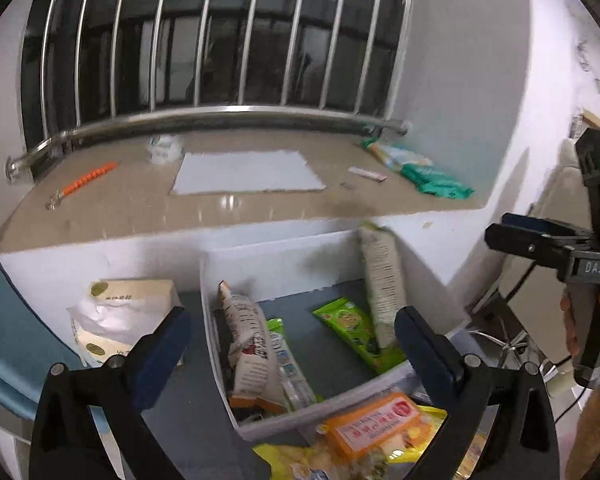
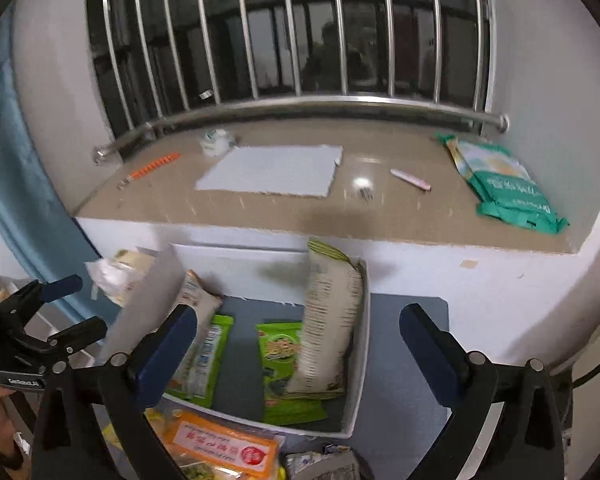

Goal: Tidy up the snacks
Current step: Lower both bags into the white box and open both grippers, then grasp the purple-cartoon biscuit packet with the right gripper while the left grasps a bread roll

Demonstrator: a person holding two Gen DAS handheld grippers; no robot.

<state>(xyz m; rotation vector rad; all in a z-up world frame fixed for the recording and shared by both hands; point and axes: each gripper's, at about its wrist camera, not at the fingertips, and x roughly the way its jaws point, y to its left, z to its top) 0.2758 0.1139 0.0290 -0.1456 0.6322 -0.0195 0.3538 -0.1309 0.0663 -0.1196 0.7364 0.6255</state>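
Both pairs of tongs stand wide open with nothing between their blue pads: the left gripper (image 1: 292, 344) and the right gripper (image 2: 298, 344) each hover over the white box (image 2: 358, 360), holding no snack. My reading is that the sorting is between placements, with hands free for the next pick.

The box sits on a grey mat (image 2: 408, 360) against the white wall under the stone sill (image 2: 260, 208). Seen from the right wrist, a tall beige packet (image 2: 328, 328) stands on end at the box's 2 o'clock corner, leaning on the right wall. A second beige packet (image 1: 248, 344) leans at the 10 o'clock side. Flat on the floor lie two green packets: one (image 2: 280, 344) at the centre, partly under the tall packet, and one (image 2: 200, 360) at 8 o'clock. The middle of the floor is bare.

Outside the box, at 6 o'clock just beside its near wall, lies an orange packet (image 2: 220, 444) on top of a yellow bag (image 1: 428, 420), with a grey wrapper (image 2: 324, 464) at 5 o'clock. These look like the snacks yet to go in.

The next move probably calls for lowering one gripper onto the orange packet, closing on its edge without catching the bag beneath, then lifting it over the near wall into the bare middle. A tissue pack (image 1: 120, 312) sits at 9 o'clock outside the box, and teal packs (image 2: 508, 184) rest on the sill at 1 o'clock, well apart.
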